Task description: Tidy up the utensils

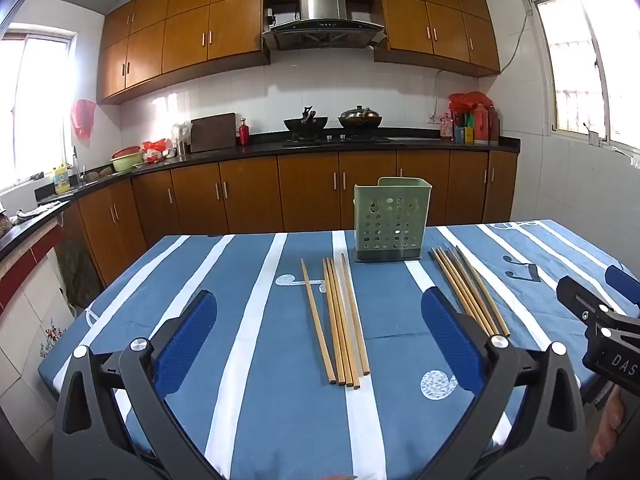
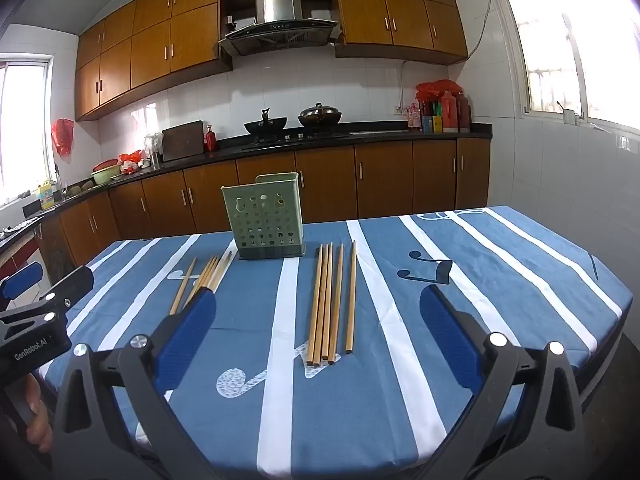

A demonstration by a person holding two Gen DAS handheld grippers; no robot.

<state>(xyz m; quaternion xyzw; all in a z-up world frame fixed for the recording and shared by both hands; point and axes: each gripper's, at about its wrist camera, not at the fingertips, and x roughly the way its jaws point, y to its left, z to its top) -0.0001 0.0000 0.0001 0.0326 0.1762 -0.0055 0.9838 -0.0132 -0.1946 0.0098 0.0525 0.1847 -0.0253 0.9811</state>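
On the striped cloth, both grippers [image 1: 318,330] [image 2: 318,330] gape empty; thin chopsticks [image 2: 330,304] could roll away or miss the holder [image 2: 264,216]

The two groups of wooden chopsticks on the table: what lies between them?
Only bare blue striped tablecloth, seen in the right wrist view between the left group and the right group. The green perforated holder stands further back.

Ahead of me runs a black countertop [image 1: 360,145] over brown wooden base cabinets [image 1: 308,192], with matching upper cabinets [image 1: 188,36] flanking a steel range hood [image 1: 322,16]. The wall between is white tile [image 1: 272,96]. Bright windows [image 2: 576,40] on both sides (nearly blown out) flood the kitchen with daylight.
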